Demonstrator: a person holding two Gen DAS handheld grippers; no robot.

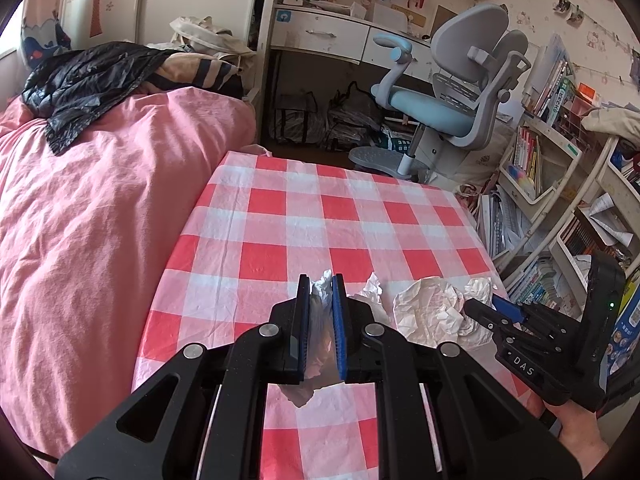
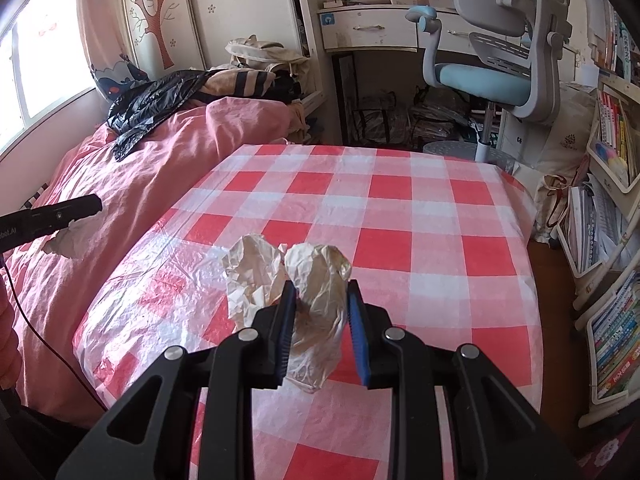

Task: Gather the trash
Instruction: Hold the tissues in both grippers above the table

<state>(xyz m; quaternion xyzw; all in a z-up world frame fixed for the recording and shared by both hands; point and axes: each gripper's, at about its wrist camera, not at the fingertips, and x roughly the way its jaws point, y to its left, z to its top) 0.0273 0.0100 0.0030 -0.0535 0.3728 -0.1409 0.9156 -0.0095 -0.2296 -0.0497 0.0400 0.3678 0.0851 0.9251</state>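
Observation:
My left gripper (image 1: pixel 321 280) is shut on a crumpled white tissue (image 1: pixel 320 292) and holds it above the red-and-white checked table (image 1: pixel 320 220). It also shows at the left edge of the right wrist view (image 2: pixel 86 206), the tissue (image 2: pixel 68 242) hanging under it. My right gripper (image 2: pixel 320 290) has its jaws around a crumpled piece of paper (image 2: pixel 320 280), the pads pressing its sides. A second crumpled paper (image 2: pixel 250 272) lies just left of it. In the left wrist view the right gripper (image 1: pixel 486 306) is at the paper pile (image 1: pixel 430 306).
A bed with a pink duvet (image 1: pixel 100 200) runs along the table's left side, with a black bag (image 1: pixel 88 76) on it. A grey-blue desk chair (image 1: pixel 452 92) and a desk stand beyond the table. Bookshelves (image 2: pixel 608 240) stand to the right.

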